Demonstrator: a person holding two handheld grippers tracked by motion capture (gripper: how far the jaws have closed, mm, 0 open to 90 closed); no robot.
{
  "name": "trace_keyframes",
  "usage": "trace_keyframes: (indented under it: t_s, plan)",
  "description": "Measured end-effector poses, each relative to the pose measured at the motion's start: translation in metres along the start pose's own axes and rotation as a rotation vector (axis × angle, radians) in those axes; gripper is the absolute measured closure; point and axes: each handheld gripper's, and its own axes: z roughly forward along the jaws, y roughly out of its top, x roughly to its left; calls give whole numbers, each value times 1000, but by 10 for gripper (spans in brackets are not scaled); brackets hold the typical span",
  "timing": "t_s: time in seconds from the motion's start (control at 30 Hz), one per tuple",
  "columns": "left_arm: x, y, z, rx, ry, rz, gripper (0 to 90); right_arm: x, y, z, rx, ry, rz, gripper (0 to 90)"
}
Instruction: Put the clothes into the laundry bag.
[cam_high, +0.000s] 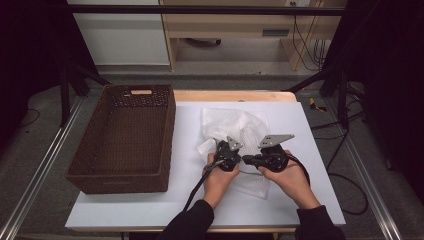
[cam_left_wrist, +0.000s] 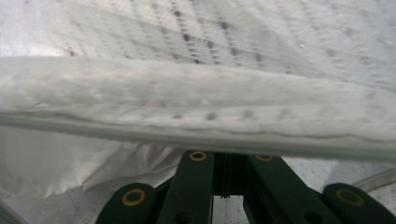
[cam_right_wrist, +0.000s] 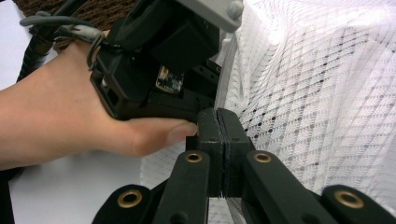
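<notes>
Item: white mesh laundry bag (cam_high: 235, 127), thin netted fabric with a padded seam, crumpled.
Location: on the white tabletop (cam_high: 310, 200), centre, at 3 o'clock from the brown woven rectangular basket (cam_high: 125, 137), just beside it but apart.
Left gripper (cam_high: 227, 150): jaws pressed together, pinching the bag's thick hem, which crosses its own view like a band (cam_left_wrist: 196, 112).
Right gripper (cam_right_wrist: 219, 140): jaws pressed together on a fold of the mesh at the bag's 6 o'clock edge, close beside the left hand (cam_right_wrist: 70, 126).
Handling, as judged: very light, limp, no stiffness; it will sag and drape between the two holds. Not fragile, though open netting may snag.
Best hold: the reinforced hem, two points apart, so that the cloth hangs straight.
</notes>
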Motion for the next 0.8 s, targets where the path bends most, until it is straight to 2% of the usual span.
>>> trace_keyframes:
  t_s: [0.2, 0.4, 0.5, 0.6, 0.63, 0.8]
  plan:
    - [-5, -2, -5, 1, -7, 14, 900, 0, -1, 1, -4, -2, 2, 898]
    - [-10, -11, -18, 9, -16, 31, 900, 0, -2, 1, -5, -4, -2, 899]
    - [-12, -15, -28, 10, -24, 40, 900, 1, -3, 2, -4, -5, 6, 898]
    - [-17, -21, -41, 2, -34, 46, 900, 5, -4, 4, 5, -15, -8, 898]
    - [-17, -21, -41, 2, -34, 46, 900, 5, -4, 4, 5, -15, -8, 898]
    - [-19, -25, -66, -12, -35, 63, 900, 12, -4, 9, 19, -23, -34, 898]
